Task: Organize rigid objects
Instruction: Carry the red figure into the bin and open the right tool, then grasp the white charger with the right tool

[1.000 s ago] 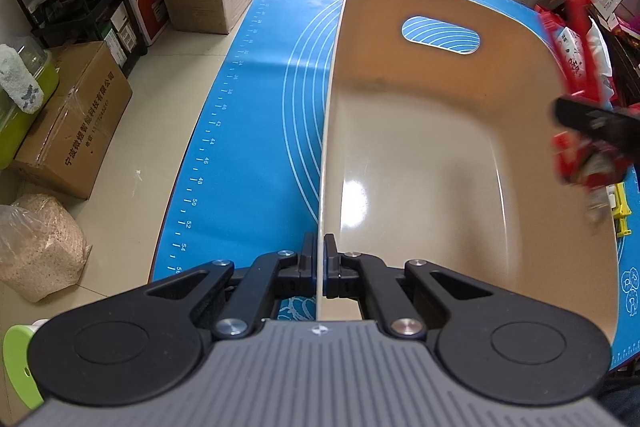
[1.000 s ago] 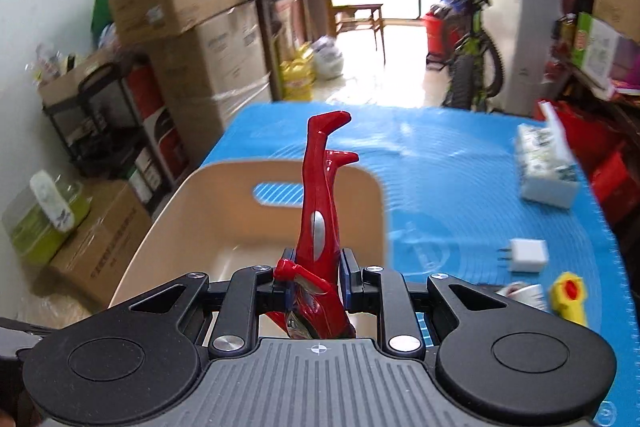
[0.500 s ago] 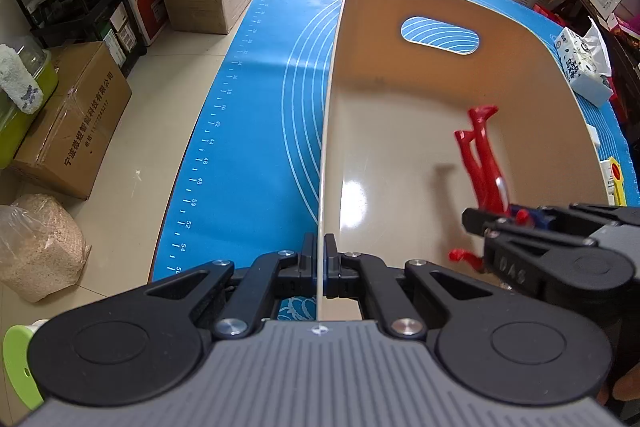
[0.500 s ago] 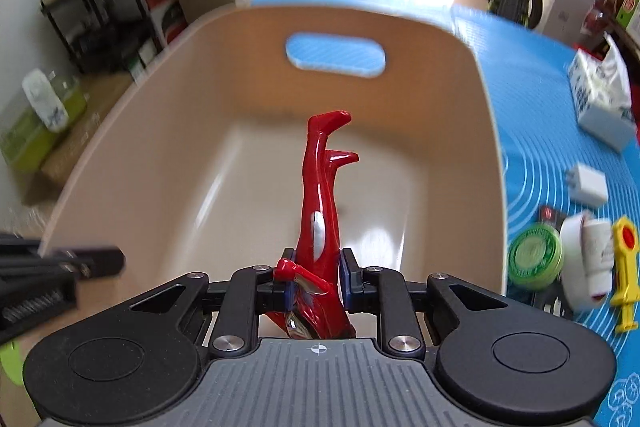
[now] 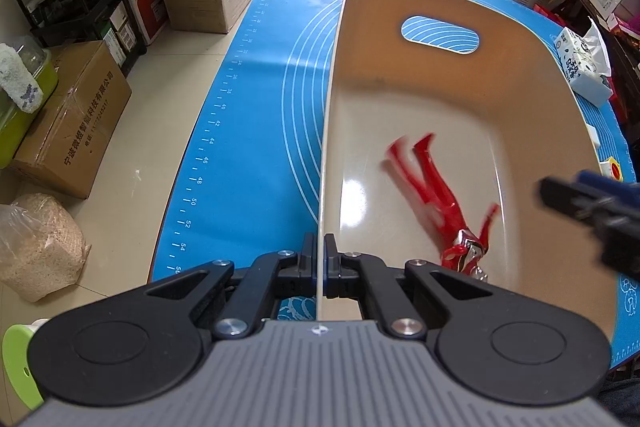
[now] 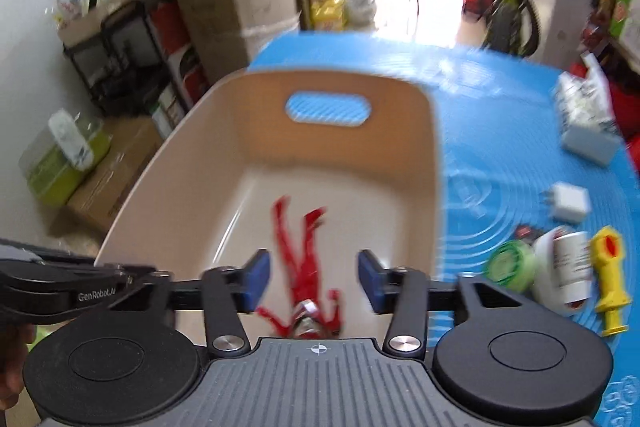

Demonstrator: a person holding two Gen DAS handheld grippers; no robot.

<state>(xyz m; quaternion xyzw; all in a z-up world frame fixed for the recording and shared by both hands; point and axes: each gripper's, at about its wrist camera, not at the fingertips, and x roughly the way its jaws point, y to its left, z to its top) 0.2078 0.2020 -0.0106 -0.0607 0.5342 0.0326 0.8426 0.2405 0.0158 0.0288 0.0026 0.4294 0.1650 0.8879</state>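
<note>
A beige plastic basket (image 5: 532,99) with a handle slot stands on the blue mat (image 5: 260,107). My left gripper (image 5: 319,259) is shut on the basket's near left rim. A red toy figure (image 5: 436,195) lies on the basket floor, head towards me; it also shows in the right wrist view (image 6: 306,267). My right gripper (image 6: 312,277) is open and empty above the figure, over the basket (image 6: 416,131). Its fingers (image 5: 592,207) show at the right edge of the left wrist view.
Right of the basket on the mat lie a white charger (image 6: 568,203), a green round tin (image 6: 510,265), a white bottle (image 6: 568,273), a yellow toy (image 6: 610,279) and a tissue pack (image 6: 584,123). Cardboard boxes (image 5: 76,115) and a shelf stand on the floor left.
My right gripper has opened and let go of the red figure, which now lies on the basket floor. The right gripper has pulled back and up. The left gripper has not moved.
</note>
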